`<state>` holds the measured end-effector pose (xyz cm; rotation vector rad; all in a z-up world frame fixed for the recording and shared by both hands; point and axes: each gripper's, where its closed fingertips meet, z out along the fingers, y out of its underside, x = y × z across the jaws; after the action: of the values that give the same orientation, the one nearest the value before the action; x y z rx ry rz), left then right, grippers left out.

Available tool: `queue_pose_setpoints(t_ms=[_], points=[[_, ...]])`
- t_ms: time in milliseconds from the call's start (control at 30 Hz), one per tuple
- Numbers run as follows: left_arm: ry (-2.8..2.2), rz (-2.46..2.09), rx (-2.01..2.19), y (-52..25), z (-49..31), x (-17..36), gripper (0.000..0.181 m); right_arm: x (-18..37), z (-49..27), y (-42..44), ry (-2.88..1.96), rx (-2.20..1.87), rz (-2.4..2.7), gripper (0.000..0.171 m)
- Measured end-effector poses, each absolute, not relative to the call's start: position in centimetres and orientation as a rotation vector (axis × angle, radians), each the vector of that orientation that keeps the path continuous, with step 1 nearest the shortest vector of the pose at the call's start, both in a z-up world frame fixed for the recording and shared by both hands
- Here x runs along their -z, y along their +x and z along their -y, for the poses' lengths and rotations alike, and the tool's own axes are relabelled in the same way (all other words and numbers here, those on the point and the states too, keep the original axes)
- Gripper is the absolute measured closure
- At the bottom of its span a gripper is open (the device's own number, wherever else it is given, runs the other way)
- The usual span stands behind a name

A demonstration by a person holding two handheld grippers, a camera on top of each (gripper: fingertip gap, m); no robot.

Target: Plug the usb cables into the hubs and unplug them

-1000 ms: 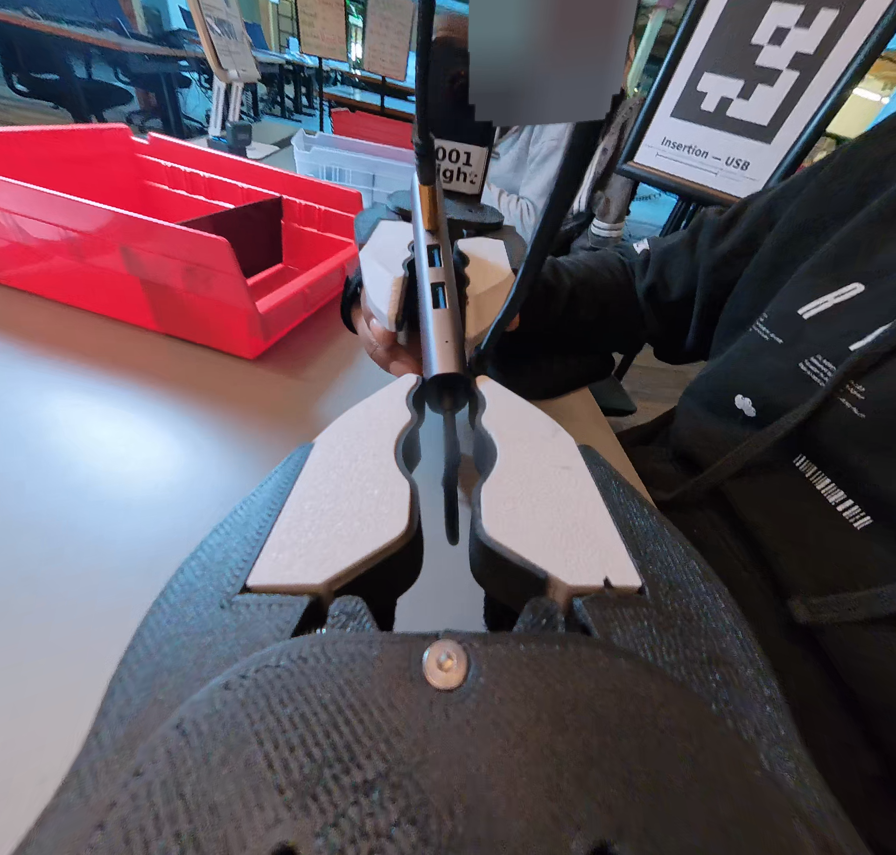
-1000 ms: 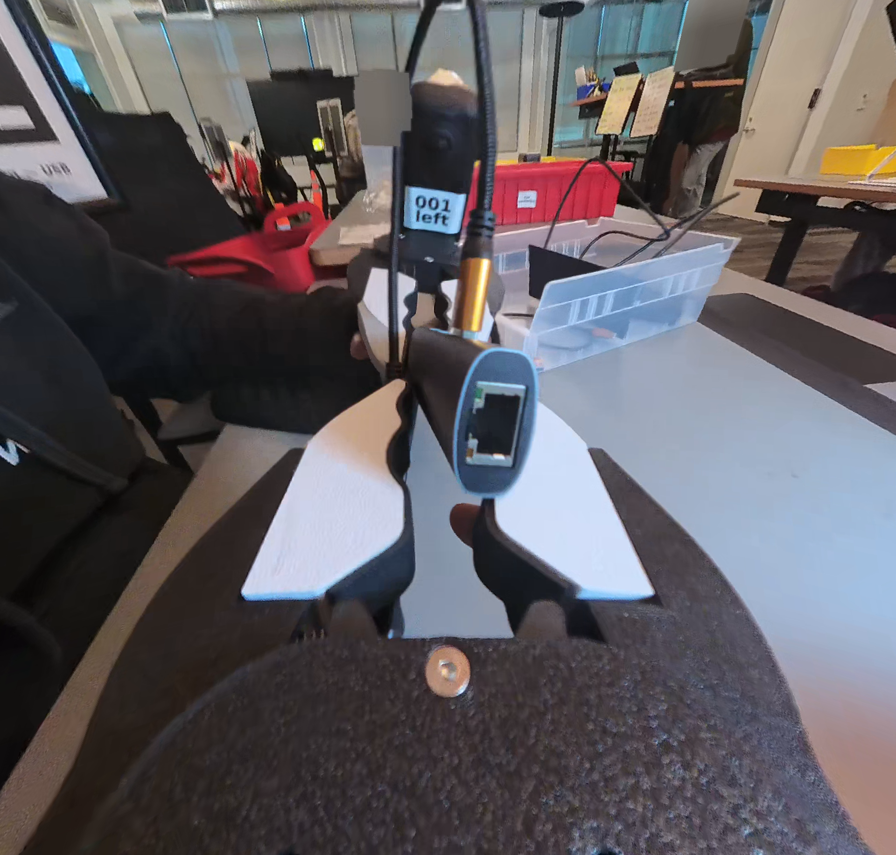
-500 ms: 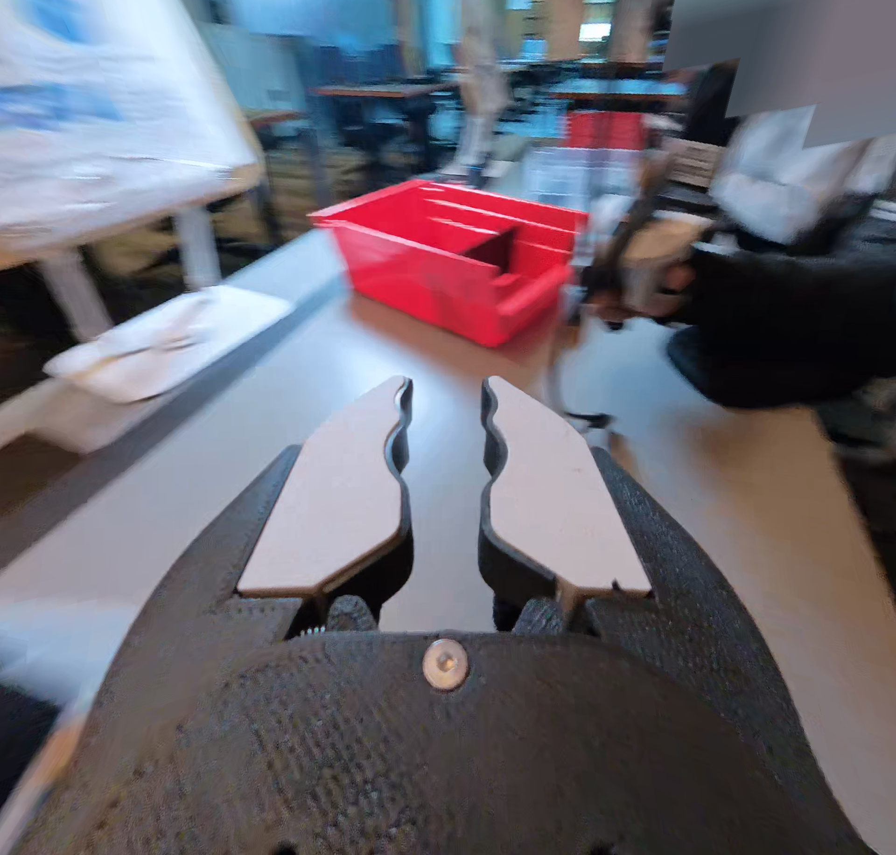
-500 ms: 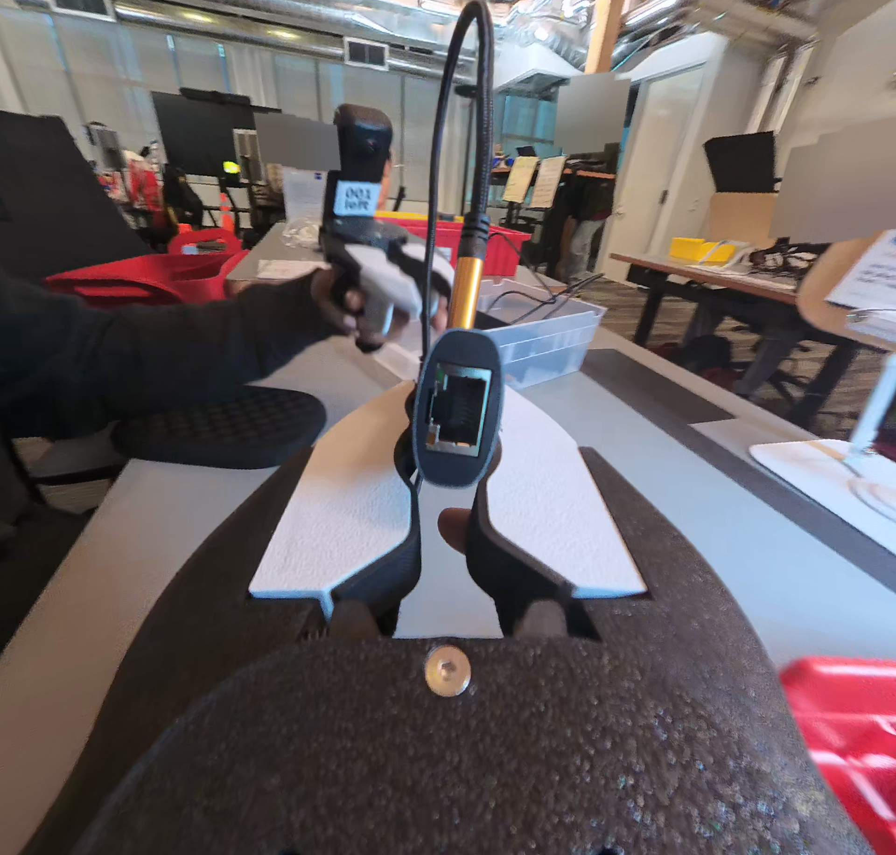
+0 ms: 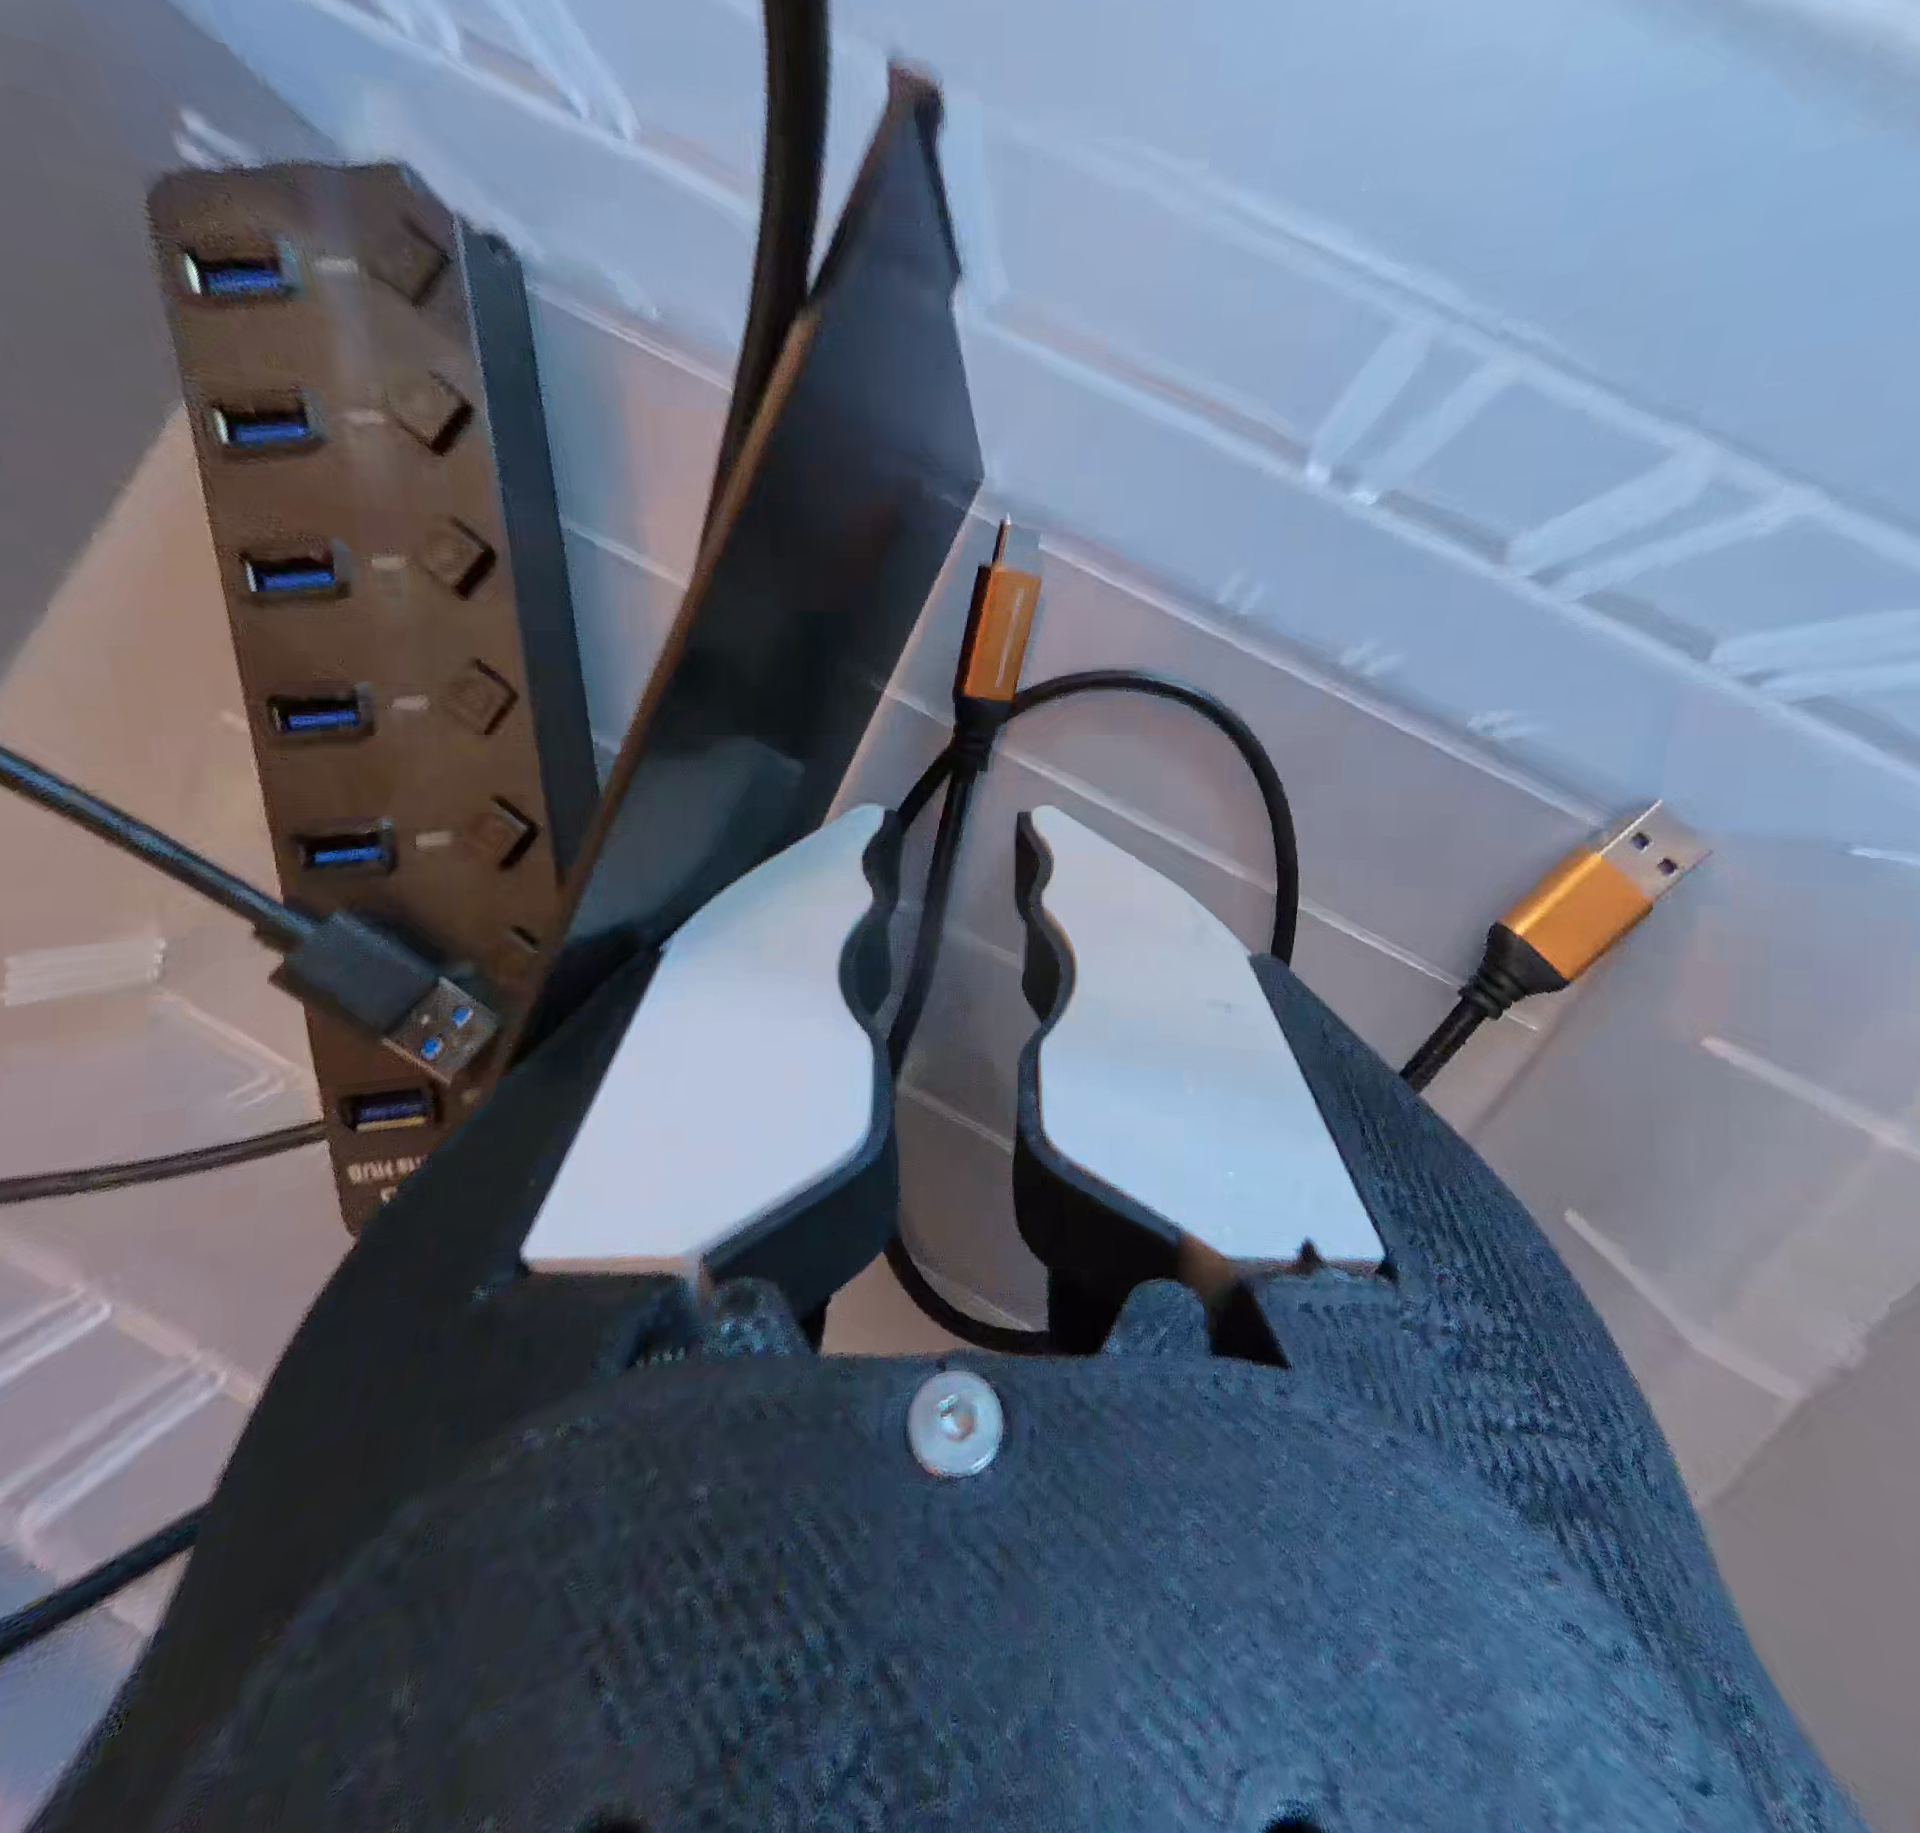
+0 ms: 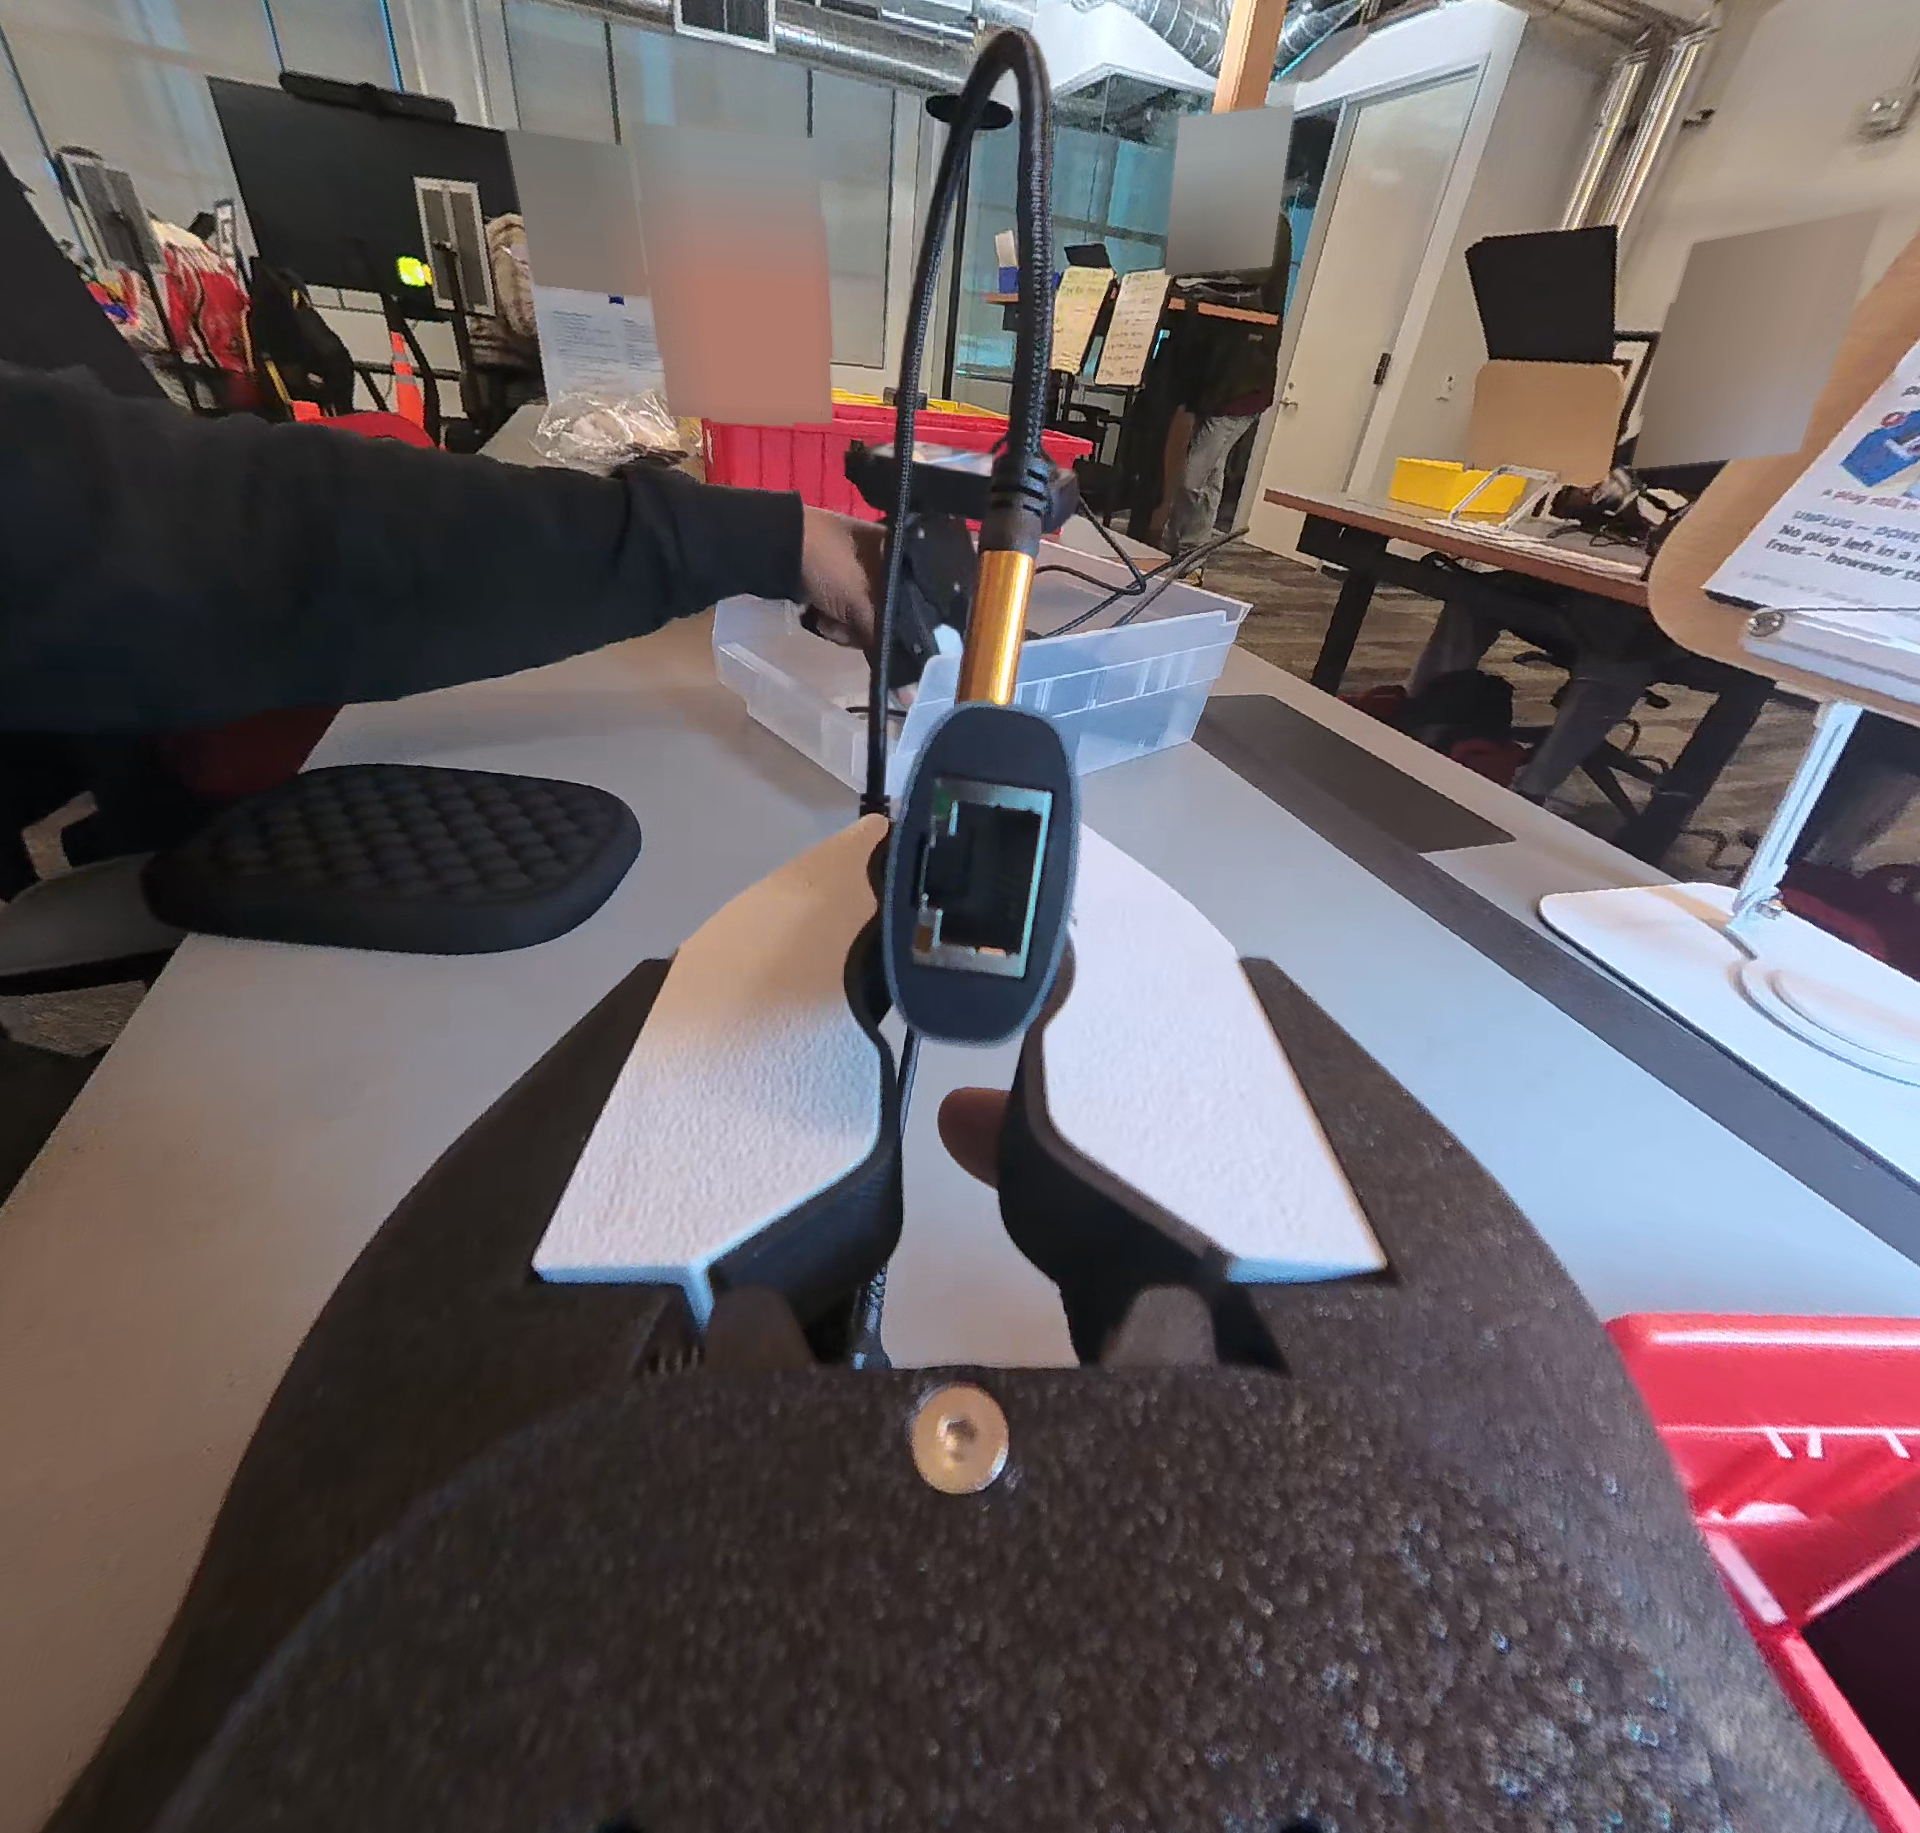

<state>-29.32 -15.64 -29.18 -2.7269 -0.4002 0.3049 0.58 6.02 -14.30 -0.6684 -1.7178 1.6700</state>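
Our left gripper (image 5: pixel 951 838) hangs agape, empty, inside the clear bin (image 5: pixel 1455 349); the limp orange-collared USB cable (image 5: pixel 995 630) there wants gripping by its rigid collar; our right gripper (image 6: pixel 971 936) clamps the light, stiff hub (image 6: pixel 977 874).

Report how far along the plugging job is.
Done: one orange plug sits in the grey hub that the right gripper clamps. In hand: the left gripper, open, is in the clear bin over a loose cable. Left: two orange plugs there remain unplugged; the black hub's visible ports are empty.
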Motion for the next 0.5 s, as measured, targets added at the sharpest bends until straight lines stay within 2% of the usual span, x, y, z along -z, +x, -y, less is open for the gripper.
queue_pose_setpoints(t_ms=[33,67,167,233,333,500], points=[[-2.746,0.394,-0.305,-29.4,15.5,29.3,0.165,14.4,-6.1,0.5,-0.673,-1.67,1.719,0.154],[-2.77,0.399,-0.352,-29.8,15.7,29.3,0.176,14.4,-6.2,0.5,-0.674,-1.668,1.719,0.154],[-2.829,0.327,-0.393,-29.4,15.7,28.8,0.177,14.2,-6.3,0.6,-0.67,-1.665,1.715,0.154],[-2.775,0.286,-0.383,-28.4,15.2,26.3,0.177,14.0,-6.4,0.7,-0.665,-1.664,1.706,0.154],[-2.614,0.251,-0.428,-26.7,14.3,19.4,0.177,13.6,-6.7,0.7,-0.662,-1.671,1.69,0.154],[-2.124,0.096,-0.379,-19.7,10.5,3.9,0.177,13.6,-7.1,0.4,-0.68,-1.659,1.669,0.154]])
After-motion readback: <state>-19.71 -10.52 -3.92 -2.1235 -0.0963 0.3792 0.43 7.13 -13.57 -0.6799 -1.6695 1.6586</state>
